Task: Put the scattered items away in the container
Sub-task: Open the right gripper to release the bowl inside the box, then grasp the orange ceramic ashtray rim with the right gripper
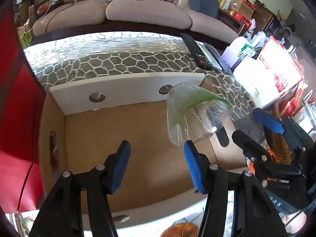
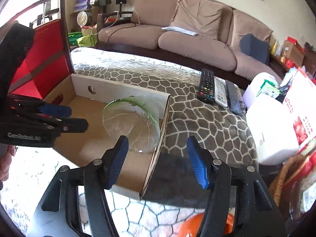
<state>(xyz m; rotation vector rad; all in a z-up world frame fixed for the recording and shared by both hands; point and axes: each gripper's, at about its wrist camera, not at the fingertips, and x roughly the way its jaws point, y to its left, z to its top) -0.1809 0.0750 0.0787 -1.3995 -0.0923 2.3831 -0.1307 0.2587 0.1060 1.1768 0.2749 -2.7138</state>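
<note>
A clear plastic cup with a green rim (image 1: pixel 189 114) (image 2: pixel 134 124) lies tilted inside the open cardboard box (image 1: pixel 126 90) (image 2: pixel 164 126), against its right wall. My left gripper (image 1: pixel 157 165) is open and empty above the box floor, the cup just beyond its right finger. My right gripper (image 2: pixel 157 160) is open and empty, straddling the box's right wall with the cup just ahead of its left finger. Each gripper shows in the other's view: the right one (image 1: pixel 262 128) and the left one (image 2: pixel 65 116).
The box sits on a table with a grey honeycomb-pattern cover (image 2: pixel 197 118). Remote controls (image 2: pixel 206 86) lie at the far right. White containers and red packages (image 2: pixel 276 126) crowd the right side. A red box lid (image 2: pixel 43 59) stands at left. A sofa (image 2: pixel 177 43) is behind.
</note>
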